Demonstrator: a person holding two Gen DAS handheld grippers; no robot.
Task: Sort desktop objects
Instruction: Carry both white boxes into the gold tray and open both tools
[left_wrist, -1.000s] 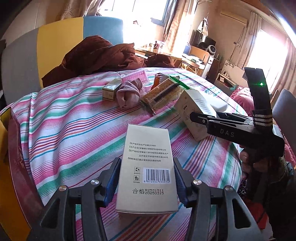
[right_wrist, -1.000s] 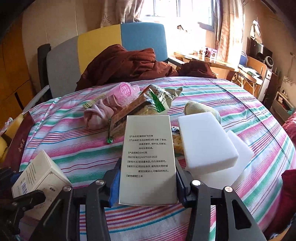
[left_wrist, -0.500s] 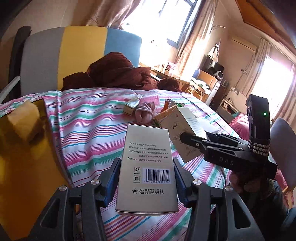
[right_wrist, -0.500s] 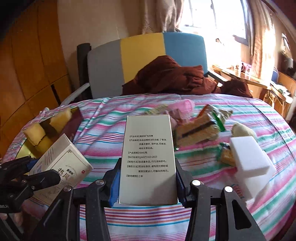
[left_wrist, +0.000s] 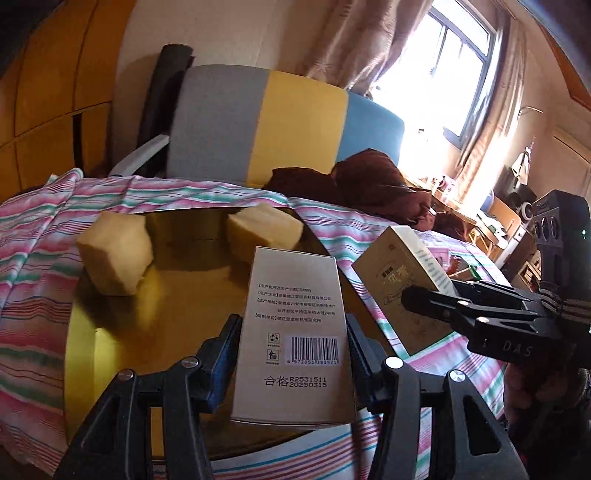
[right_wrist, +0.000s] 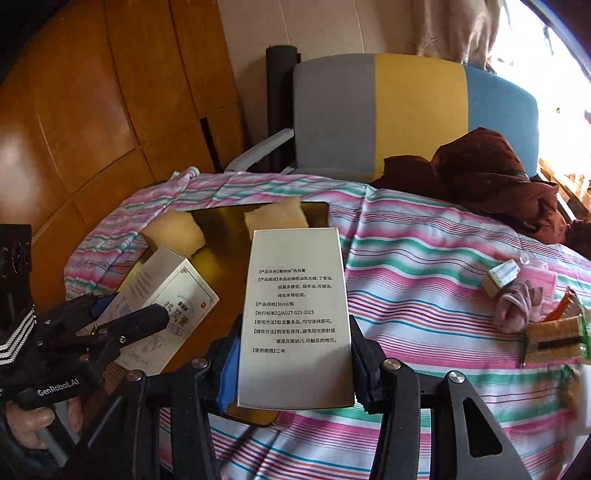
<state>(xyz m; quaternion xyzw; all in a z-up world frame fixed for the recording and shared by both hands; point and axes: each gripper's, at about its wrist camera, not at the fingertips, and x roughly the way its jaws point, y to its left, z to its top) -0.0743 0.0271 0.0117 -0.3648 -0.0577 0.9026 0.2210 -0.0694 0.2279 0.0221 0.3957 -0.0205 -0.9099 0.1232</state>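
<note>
Left wrist view: smooth rectangular carton (left_wrist: 293, 332) over glossy gold tray (left_wrist: 122, 325)

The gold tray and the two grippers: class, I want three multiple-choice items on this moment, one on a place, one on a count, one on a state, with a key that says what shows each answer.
1. Where do the yellow sponges lie?
A. in the gold tray
B. on the chair
C. on the brown cloth

2. How many sponges are in the tray?
A. one
B. two
C. four

3. What is the state of the left gripper?
A. open and empty
B. shut on a sock
C. shut on a box

Key: 1 A, both blocks sit at the tray's far end. 2 B, two blocks show in both wrist views. 3 C, its jaws press both sides of the barcode box; the right gripper likewise clamps a box.
</note>
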